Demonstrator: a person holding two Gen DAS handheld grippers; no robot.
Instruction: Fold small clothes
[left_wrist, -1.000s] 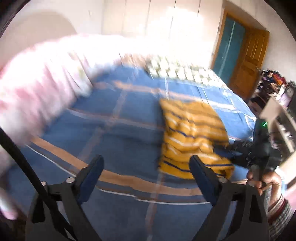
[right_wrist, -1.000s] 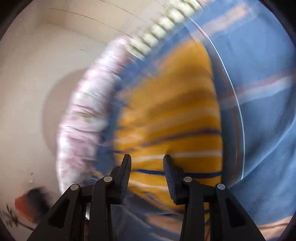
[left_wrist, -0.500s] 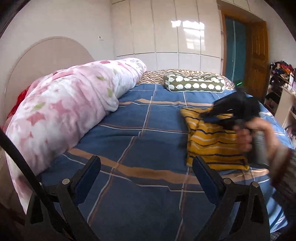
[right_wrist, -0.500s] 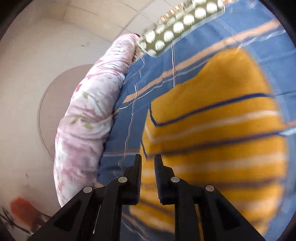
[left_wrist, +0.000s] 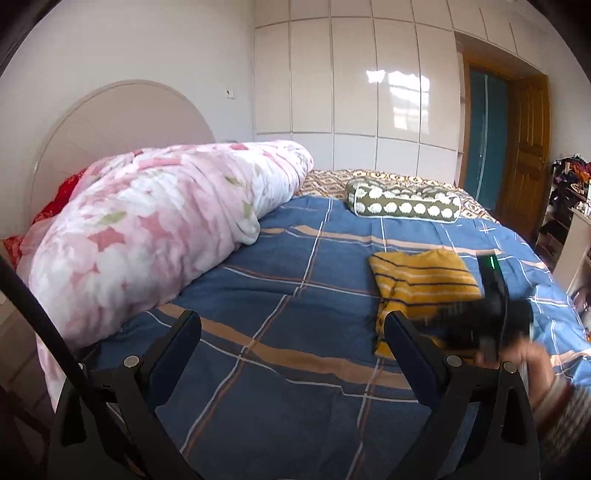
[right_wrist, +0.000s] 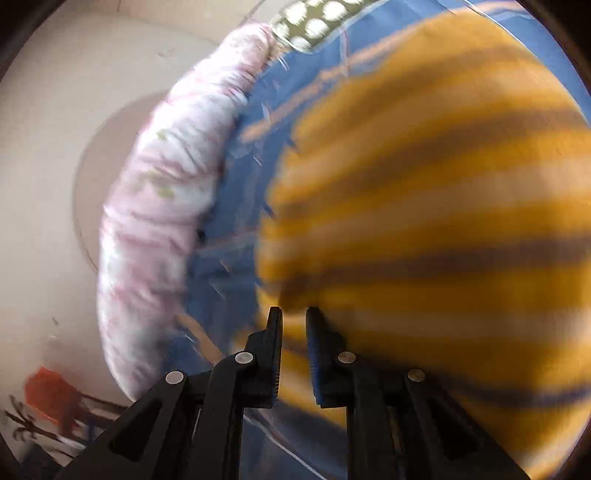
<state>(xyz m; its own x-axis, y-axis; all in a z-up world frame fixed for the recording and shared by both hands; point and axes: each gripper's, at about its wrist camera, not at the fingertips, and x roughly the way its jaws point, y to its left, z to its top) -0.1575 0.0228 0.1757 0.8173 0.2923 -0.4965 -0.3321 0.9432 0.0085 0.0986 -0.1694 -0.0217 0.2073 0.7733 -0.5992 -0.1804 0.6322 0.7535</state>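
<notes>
The left gripper (left_wrist: 291, 332) is held wide open above the blue plaid bedspread (left_wrist: 258, 295) — nothing is caught between its jaws. The folded yellow striped garment (left_wrist: 421, 284) is seen just beyond its right jaw, flat on the bed. The right gripper (right_wrist: 294, 317) is brought low over that garment (right_wrist: 443, 221) — jaws narrowed to a slim gap; whether cloth is pinched cannot be told through the blur.
</notes>
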